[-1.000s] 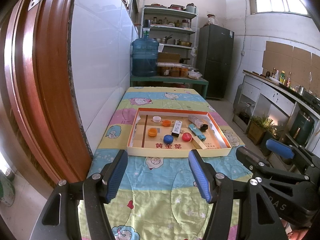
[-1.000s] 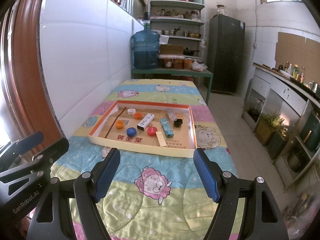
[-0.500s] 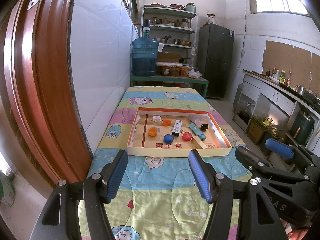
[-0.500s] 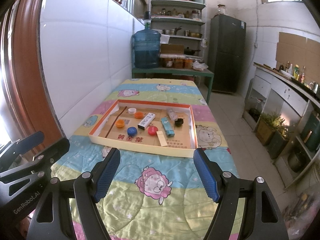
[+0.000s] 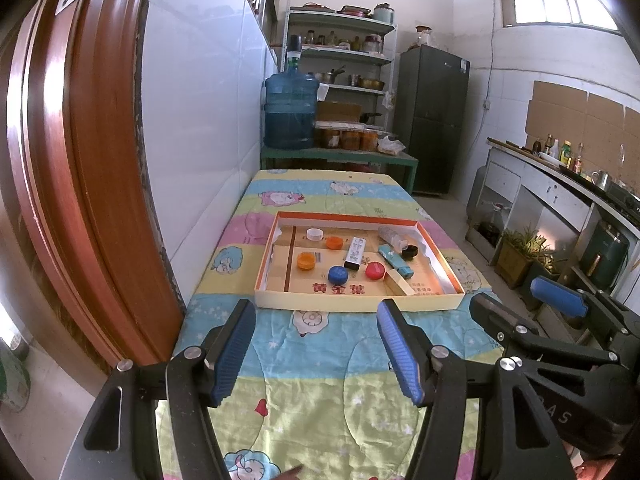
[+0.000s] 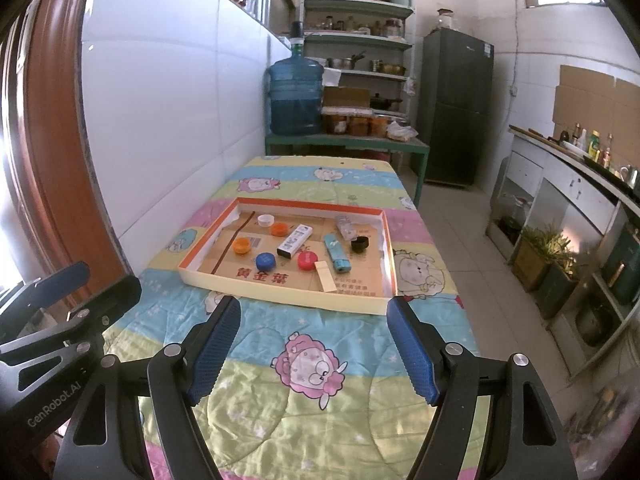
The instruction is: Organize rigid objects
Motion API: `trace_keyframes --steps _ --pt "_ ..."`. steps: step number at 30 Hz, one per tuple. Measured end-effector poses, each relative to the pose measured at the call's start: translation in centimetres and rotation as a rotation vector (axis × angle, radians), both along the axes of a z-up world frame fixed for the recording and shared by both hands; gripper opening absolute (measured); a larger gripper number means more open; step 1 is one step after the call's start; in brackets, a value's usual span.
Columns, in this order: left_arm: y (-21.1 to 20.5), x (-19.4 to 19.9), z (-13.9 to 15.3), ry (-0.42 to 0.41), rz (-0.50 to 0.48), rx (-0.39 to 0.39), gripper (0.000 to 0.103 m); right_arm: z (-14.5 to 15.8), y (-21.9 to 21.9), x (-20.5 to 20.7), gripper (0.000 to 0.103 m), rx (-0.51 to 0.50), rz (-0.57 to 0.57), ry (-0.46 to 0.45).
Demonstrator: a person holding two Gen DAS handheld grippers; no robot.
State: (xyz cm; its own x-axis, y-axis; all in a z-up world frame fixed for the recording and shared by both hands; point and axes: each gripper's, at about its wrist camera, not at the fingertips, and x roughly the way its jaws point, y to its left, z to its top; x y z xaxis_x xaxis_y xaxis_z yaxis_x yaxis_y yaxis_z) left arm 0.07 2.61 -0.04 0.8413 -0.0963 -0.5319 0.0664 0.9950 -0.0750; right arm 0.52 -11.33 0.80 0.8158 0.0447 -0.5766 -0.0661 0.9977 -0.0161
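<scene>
— Where do we stand with the tongs?
— Our left gripper [image 5: 316, 344] and right gripper [image 6: 314, 342] both hang spread wide over the quilt [image 6: 320, 400], pinching nothing.
— And the pieces?
— All inside the shallow box [image 6: 280, 294] at twelve o'clock: blue cap [image 6: 265, 260], red cap [image 6: 307, 260], two orange caps, white cap [image 6: 265, 220], black cap [image 6: 359, 244] toward two o'clock.

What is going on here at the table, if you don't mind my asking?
A person holds two tongs over a quilt-covered table, both open and empty. The left tongs and right tongs hover short of a shallow box. Inside it lie loose caps, including a blue cap and a red cap. Nothing has been picked up yet.
</scene>
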Motion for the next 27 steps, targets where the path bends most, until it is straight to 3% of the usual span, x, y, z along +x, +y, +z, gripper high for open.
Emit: trace_keyframes --steps 27 --pt "0.34 -0.3 -0.56 0.006 0.003 0.0 0.063 -0.51 0.59 -0.11 0.077 0.001 0.002 0.004"
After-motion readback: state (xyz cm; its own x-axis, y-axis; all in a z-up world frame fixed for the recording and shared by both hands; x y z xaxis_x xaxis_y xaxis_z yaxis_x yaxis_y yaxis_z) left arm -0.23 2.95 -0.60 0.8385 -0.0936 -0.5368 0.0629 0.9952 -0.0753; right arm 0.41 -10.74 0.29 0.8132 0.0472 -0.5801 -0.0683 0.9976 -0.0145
